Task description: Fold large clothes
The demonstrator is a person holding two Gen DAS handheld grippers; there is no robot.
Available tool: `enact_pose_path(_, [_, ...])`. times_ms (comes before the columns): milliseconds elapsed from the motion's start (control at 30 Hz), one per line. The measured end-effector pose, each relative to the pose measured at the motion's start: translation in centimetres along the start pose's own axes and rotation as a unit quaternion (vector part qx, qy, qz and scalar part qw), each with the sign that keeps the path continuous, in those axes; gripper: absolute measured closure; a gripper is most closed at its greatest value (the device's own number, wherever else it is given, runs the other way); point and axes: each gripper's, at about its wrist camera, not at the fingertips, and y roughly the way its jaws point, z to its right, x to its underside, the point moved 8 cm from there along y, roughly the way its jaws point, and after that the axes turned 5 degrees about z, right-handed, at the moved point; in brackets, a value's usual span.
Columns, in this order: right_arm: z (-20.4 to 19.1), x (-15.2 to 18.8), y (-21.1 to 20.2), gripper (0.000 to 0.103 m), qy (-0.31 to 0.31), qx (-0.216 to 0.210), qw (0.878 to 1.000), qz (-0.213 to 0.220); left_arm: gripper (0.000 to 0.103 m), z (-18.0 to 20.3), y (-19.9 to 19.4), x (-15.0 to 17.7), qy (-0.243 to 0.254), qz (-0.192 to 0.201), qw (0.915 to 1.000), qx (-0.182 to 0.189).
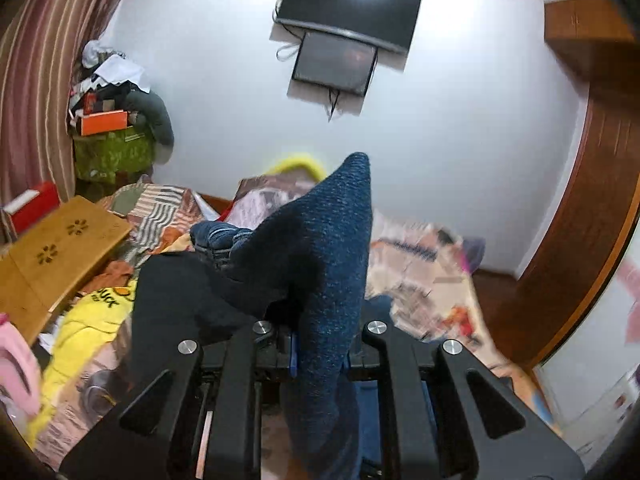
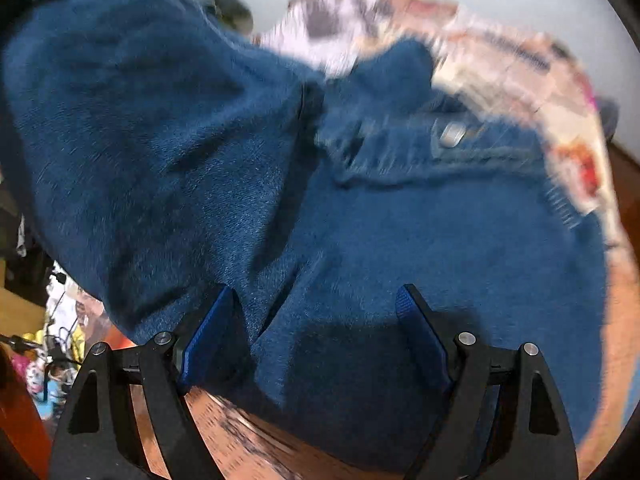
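A large dark blue knitted sweater point(image 2: 400, 240) lies on the patterned bedspread point(image 2: 500, 64) with its collar and label at the far side. My left gripper point(image 1: 320, 344) is shut on a fold of the blue sweater point(image 1: 332, 248) and holds it lifted, so the cloth stands up in a peak between the fingers. In the right wrist view that lifted part hangs at the left point(image 2: 140, 140). My right gripper point(image 2: 320, 304) is open just above the sweater's near edge, its blue pads point(image 2: 420, 336) apart, with nothing between them.
A wooden lap desk point(image 1: 52, 256), a yellow garment point(image 1: 88, 320) and other clothes lie on the bed at the left. A cluttered shelf point(image 1: 112, 120) stands by the striped curtain. Screens point(image 1: 344, 32) hang on the far wall. A wooden wardrobe point(image 1: 580, 200) is at the right.
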Motion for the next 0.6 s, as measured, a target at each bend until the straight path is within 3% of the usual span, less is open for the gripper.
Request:
enact_pose_path(133, [-0.7,0.4,1.7,0.022,-0.012,-0.001,1.0,-0.012,0.089,0.2,0.9,2.2,0.02,-0.019,0.9996,-0.007])
enact_pose_path(267, [0.5,0.7,-0.8,0.022,0.001,-0.017,1.0,0.003,0.089,2.5,1.3,2.3,0.027,-0.02,0.9993,0.013])
enact_pose_path(467, [6.5,1.8,-8.2,0.022,0.04,0.044,0.994,0.086,0.089,10.4,1.5,3.2,0.079,-0.024,0.9932,0.082])
enact_pose_path(600, [10.3,4.0,-12.4,0.022,0.075,0.093,0.987,0.112,0.089,16.5,2.1,6.5,0.125,-0.045,0.9813,0.139])
